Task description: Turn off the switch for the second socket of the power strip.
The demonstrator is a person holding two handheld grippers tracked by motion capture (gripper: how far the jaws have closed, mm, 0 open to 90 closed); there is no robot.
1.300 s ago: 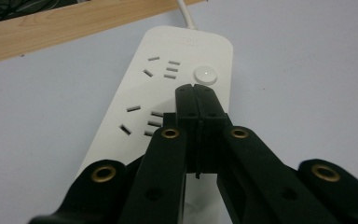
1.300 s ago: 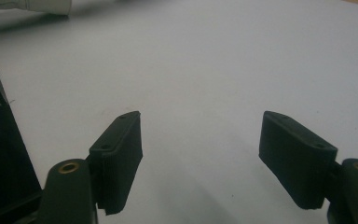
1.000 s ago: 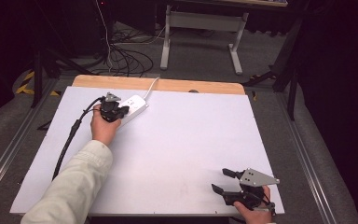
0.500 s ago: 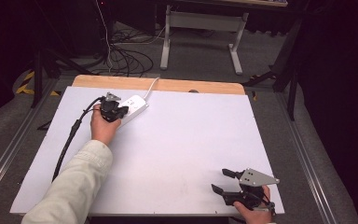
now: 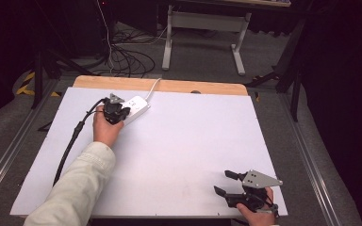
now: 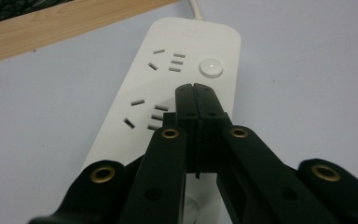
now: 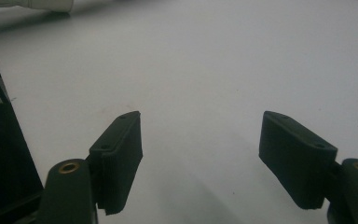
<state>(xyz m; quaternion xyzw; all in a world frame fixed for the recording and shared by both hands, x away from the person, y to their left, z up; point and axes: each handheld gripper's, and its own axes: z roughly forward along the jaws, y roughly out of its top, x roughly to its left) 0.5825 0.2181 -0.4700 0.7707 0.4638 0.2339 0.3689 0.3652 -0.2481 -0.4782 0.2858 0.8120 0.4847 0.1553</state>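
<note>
A white desk [image 5: 179,155] carried a white power strip [image 5: 134,107] near its far left edge, just short of the wooden border. The left tool [image 5: 120,114], jaws pressed together with nothing between them, rested its tips over the strip's face [image 6: 168,84], just short of the round button [image 6: 211,68]. The right tool [image 5: 226,183] lay at the near right corner, jaws spread wide over bare surface.

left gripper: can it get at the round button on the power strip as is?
Probably yes. The left gripper has its jaws shut, tips just short of the round button on the power strip, with nothing between them.
</note>
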